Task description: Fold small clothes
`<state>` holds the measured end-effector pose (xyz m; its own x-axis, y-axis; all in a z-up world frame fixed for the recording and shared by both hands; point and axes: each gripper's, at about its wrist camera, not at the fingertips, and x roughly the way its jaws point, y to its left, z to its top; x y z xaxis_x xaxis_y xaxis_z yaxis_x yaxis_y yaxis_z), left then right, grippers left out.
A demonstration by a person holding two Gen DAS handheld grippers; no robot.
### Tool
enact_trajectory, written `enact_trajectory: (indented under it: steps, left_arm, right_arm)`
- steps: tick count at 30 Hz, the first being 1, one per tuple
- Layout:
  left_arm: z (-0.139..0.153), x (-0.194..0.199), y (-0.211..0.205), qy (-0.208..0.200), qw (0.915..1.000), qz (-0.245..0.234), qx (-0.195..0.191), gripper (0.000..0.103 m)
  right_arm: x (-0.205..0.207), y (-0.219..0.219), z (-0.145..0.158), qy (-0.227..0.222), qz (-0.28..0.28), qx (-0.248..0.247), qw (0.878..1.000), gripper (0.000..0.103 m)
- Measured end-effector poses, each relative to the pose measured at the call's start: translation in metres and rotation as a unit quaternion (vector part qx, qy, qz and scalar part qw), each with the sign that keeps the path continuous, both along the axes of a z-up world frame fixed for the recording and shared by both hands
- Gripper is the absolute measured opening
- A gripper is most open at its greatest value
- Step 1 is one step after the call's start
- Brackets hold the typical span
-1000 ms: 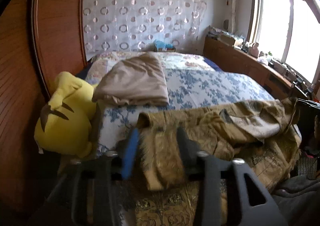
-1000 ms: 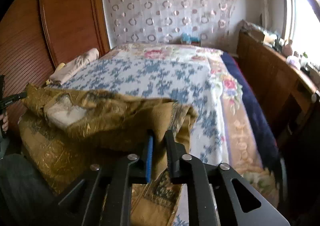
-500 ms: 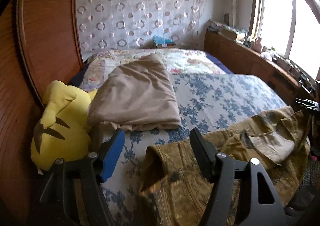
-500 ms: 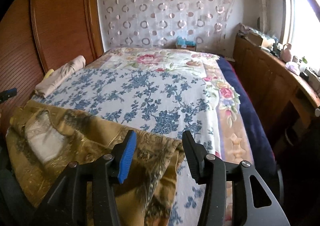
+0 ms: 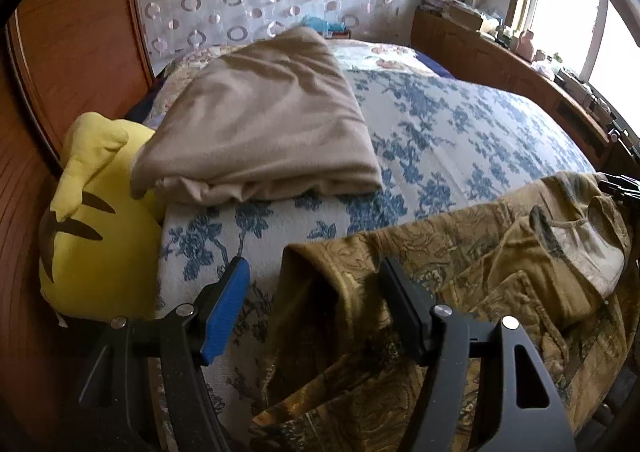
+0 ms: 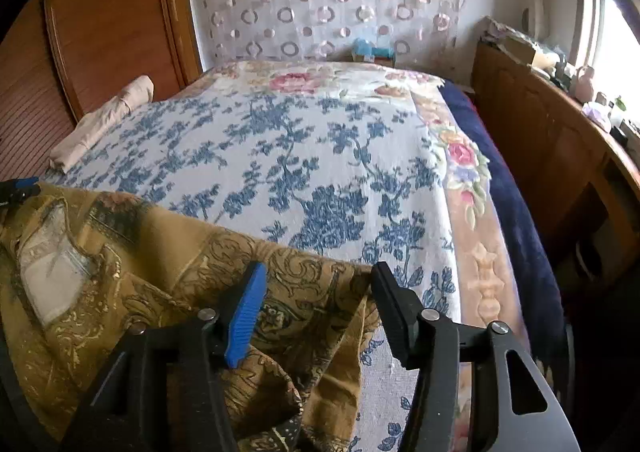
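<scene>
Left wrist view, read left to right with the blue-flowered bedspread (image 5: 472, 124) as landmark. A yellow plush toy (image 5: 92, 220) is wedged at the bedspread's left edge against the wooden wardrobe (image 5: 72, 36). A folded beige blanket (image 5: 264, 120) lies on the bedspread's left part, one corner overhanging the toy. The left gripper (image 5: 316, 284) stands wide, its jaws having just been opening; the blue pad is over bare bedspread, the black finger over cloth. Between them lies the left end of the gold patterned garment (image 5: 460, 264), resting loose on the bedspread's near edge, not pinched. The garment runs rightward along that near edge, a pale lining patch showing near its far right end.

Right wrist view, same landmark. The beige blanket (image 6: 104, 120) sits at the bedspread's far left edge. The garment (image 6: 132, 264) covers the bedspread's near left corner, pale lining at left. The right gripper (image 6: 316, 284) is spread apart, jaws just having been opening; the garment's right end lies between the fingers, draped over the near edge, pads clear of the cloth. Right of the bedspread's floral border, a dark blue cover (image 6: 516, 212) hangs, then a wooden cabinet (image 6: 536, 140).
</scene>
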<state>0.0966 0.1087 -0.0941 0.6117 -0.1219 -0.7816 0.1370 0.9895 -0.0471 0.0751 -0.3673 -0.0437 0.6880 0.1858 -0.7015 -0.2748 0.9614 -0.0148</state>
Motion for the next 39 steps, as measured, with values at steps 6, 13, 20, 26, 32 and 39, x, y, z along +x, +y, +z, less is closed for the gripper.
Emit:
enact_trajectory:
  steps: [6, 13, 20, 26, 32, 39]
  left_arm:
    - [-0.003, 0.002, -0.001, 0.000, 1.0000, 0.002, 0.008, 0.072]
    - [-0.003, 0.003, 0.001, 0.001, 1.0000, 0.004, 0.007, 0.075]
    - [-0.003, 0.005, 0.002, 0.001, 0.9999, 0.003, 0.010, 0.076]
    - [-0.001, 0.006, 0.000, 0.001, 0.9999, -0.011, 0.003, 0.058]
    - [0.004, -0.001, -0.006, 0.006, 0.9988, -0.038, -0.030, 0.010]
    - [0.073, -0.048, -0.006, -0.092, 0.9917, -0.050, -0.075, 0.008]
  right_arm:
    - [0.007, -0.004, -0.006, 0.017, -0.004, -0.002, 1.000, 0.064]
    - [0.007, -0.009, -0.006, 0.023, 0.004, 0.006, 1.000, 0.068]
    - [0.016, -0.007, -0.010, 0.026, -0.010, -0.001, 1.000, 0.073]
    - [0.019, -0.014, -0.010, 0.027, -0.005, 0.004, 1.000, 0.073]
    - [0.010, -0.004, -0.011, 0.023, 0.044, 0.014, 0.999, 0.021]
    - [-0.026, 0.002, 0.025, -0.033, 0.068, 0.048, 0.996, 0.011]
